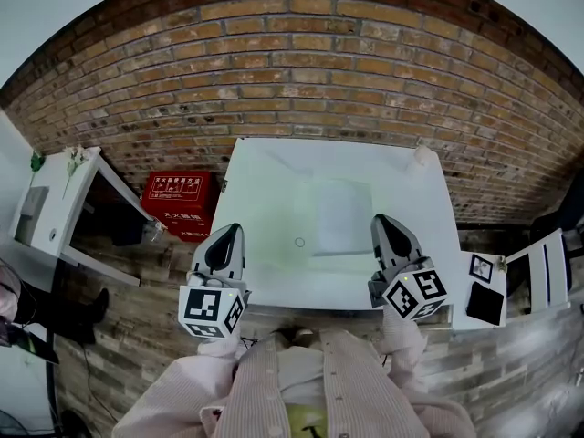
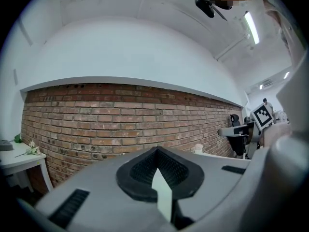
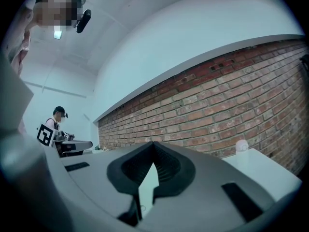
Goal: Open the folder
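1. Your striped shirt front [image 1: 292, 381] fills the bottom of the head view, nearest the camera.
2. Just beyond it you hold both tools, one marker cube on each: left cube [image 1: 212, 308], right cube [image 1: 420, 292].
3. Left tongs [image 1: 232, 231]: these sit at the near left edge of the white worktop [image 1: 265, 176] and point level toward the brick wall [image 1: 319, 80]. The left gripper view shows the jaws pressed together at the tips, with nothing between them.
4. Right tongs [image 1: 382, 220]: these sit over the near right part of the worktop and point the same way. The right gripper view shows the jaws meeting at the tips, pinching nothing.
5. Folder [image 1: 343, 215]: this pale sheet lies flat on the worktop, ahead of the tongs and between them, closer to the right tongs. Neither pair of tongs grips it.
6. Small white object [image 1: 422, 156]: this stands at the far right corner of the worktop.
7. Red box [image 1: 182, 199]: this sits on the floor to the left of the worktop, against the wall.
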Demonstrator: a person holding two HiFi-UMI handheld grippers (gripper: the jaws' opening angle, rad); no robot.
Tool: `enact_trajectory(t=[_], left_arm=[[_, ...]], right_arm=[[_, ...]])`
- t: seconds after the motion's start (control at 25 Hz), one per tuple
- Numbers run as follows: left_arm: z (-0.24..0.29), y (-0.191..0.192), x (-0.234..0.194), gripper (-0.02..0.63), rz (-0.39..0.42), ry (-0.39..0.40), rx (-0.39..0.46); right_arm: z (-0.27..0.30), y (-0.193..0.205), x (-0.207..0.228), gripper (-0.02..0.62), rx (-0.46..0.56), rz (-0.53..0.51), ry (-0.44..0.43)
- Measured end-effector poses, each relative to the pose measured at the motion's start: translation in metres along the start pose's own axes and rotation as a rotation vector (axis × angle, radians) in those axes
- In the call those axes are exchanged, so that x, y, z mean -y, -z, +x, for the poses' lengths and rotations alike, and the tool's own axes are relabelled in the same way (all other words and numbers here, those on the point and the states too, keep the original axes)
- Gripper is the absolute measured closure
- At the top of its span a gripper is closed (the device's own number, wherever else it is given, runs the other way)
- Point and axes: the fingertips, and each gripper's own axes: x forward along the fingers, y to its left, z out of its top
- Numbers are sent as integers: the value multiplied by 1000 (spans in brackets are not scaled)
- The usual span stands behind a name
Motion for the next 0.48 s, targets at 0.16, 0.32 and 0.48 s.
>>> enact_trajectory(t=[0.16, 0.32, 0.48], left_arm=[[0, 2, -1, 612, -4, -1, -7], [-1, 4, -3, 612, -3, -3, -13], [-1, 5, -5, 612, -6, -5, -20]], right_arm=[[1, 1, 0, 592, 1, 6, 3], [0, 3, 0, 592, 4, 12, 8], [1, 3, 0, 592, 3, 14, 12]])
